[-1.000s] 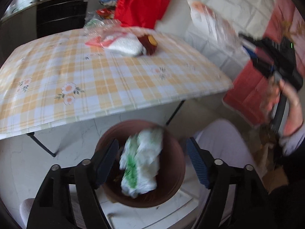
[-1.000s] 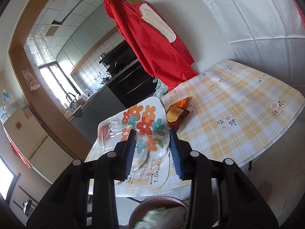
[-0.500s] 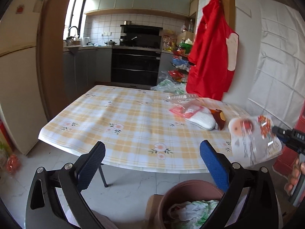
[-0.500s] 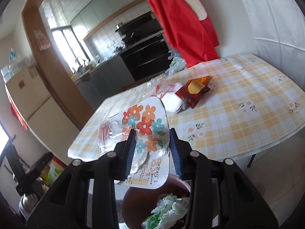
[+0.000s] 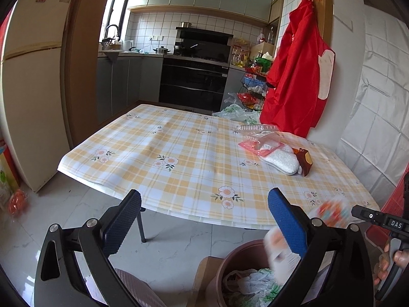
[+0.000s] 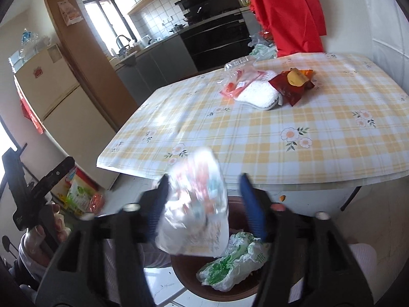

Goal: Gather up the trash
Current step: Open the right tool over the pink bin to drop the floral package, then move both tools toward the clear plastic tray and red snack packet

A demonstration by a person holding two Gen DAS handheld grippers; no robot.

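Two grippers face a desk [image 5: 184, 158] covered in a yellow checked cloth with small flowers. In the right wrist view, the right gripper [image 6: 204, 202] sits at lower centre, its fingers [image 6: 251, 204] spreading apart at this moment. Between them hangs a blurred clear plastic bag [image 6: 196, 204] printed with orange and teal flowers; it lies close against the left finger and stands clear of the right one, so no grip shows. Directly under it, at the bottom of the frame, a brown bin [image 6: 225, 278] holds a crumpled white-and-green plastic bag [image 6: 232, 263].

In the left wrist view, the left gripper [image 5: 204, 222] fills the lower part of the frame with its fingers [image 5: 122, 222] wide apart and nothing between them. The same flowered bag shows as a blur at lower right, partly behind the right-hand finger, above the bin's rim [image 5: 230, 258].

Toward the far right of the desk in that view lie a clear plastic tray [image 5: 255, 129], an orange-red wrapper [image 5: 251, 145] with a white pouch [image 5: 280, 162] beside it, and a dark red snack packet [image 5: 304, 162] touching the pouch. A red garment [image 5: 294, 81] hangs on the wall at upper right, and a cream fridge [image 5: 28, 81] fills the left edge.
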